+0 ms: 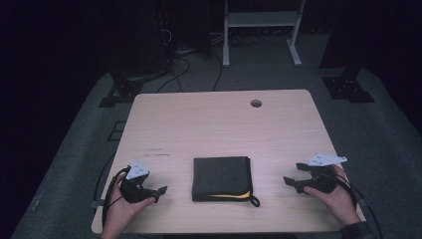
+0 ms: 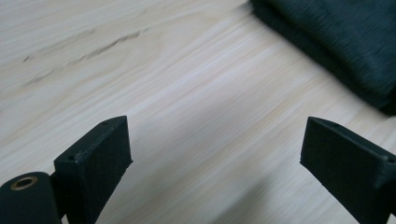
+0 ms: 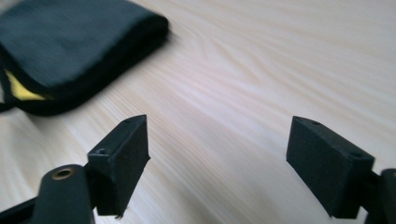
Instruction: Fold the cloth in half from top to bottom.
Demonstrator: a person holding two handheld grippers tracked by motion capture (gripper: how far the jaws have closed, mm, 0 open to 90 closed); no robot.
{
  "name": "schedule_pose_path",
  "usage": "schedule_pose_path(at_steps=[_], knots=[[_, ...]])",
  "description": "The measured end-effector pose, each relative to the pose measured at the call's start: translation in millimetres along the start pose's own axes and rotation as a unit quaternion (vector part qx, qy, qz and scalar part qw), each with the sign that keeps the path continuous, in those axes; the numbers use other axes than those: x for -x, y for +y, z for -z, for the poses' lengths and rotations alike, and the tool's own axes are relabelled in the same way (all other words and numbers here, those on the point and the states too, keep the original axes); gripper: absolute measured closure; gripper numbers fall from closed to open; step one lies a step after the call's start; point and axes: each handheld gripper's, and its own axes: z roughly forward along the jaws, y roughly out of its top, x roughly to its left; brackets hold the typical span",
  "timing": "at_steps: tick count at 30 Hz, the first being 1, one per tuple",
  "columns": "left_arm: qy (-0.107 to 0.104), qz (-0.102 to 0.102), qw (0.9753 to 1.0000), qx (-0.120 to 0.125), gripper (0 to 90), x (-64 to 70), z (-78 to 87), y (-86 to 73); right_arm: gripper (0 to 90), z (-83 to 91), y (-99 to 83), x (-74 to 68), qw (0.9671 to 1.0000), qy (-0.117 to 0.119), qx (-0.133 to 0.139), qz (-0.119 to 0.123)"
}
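A folded black cloth (image 1: 221, 178) with a yellow edge and a small black loop lies near the front middle of the wooden table (image 1: 219, 124). My left gripper (image 1: 158, 191) rests low at the cloth's left, open, with bare wood between its jaws; the cloth (image 2: 345, 42) fills the upper right of the left gripper view. At the cloth's right, my right gripper (image 1: 293, 175) is held open over bare wood too. In the right gripper view the cloth (image 3: 70, 46) sits at upper left, yellow edge showing. Neither gripper touches the cloth.
A round cable hole (image 1: 256, 103) is set in the table's far side. Behind the table stand a white frame (image 1: 261, 30) and dark stands with cables on the grey floor. The table's front edge runs just below both hands.
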Motion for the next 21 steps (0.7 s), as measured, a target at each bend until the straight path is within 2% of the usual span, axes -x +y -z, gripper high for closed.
schedule_pose_path(at_steps=[5,9,12,16,21], knots=[[0.001,0.007,0.9999,-0.009,5.8,-4.8,-1.4,-8.1,19.0,1.5,-11.3,8.6,0.999,-0.034,-0.028,-0.004],[0.005,0.008,0.9998,-0.02,5.8,-6.6,-6.6,-11.7,18.4,1.3,-16.6,14.3,0.998,-0.048,-0.04,-0.008],[0.01,-0.007,0.9996,-0.027,2.9,-5.7,-10.4,-13.2,17.6,-0.5,-19.1,16.3,0.9974,-0.054,-0.048,-0.007],[0.009,-0.007,0.9997,-0.02,1.1,-6.0,-11.8,-14.3,15.2,-1.5,-20.5,16.4,0.9968,-0.065,-0.048,0.006],[0.006,-0.012,0.9998,-0.011,0.0,-7.2,-12.9,-16.2,13.1,-1.9,-24.7,17.9,0.9974,-0.066,-0.031,0.004]])
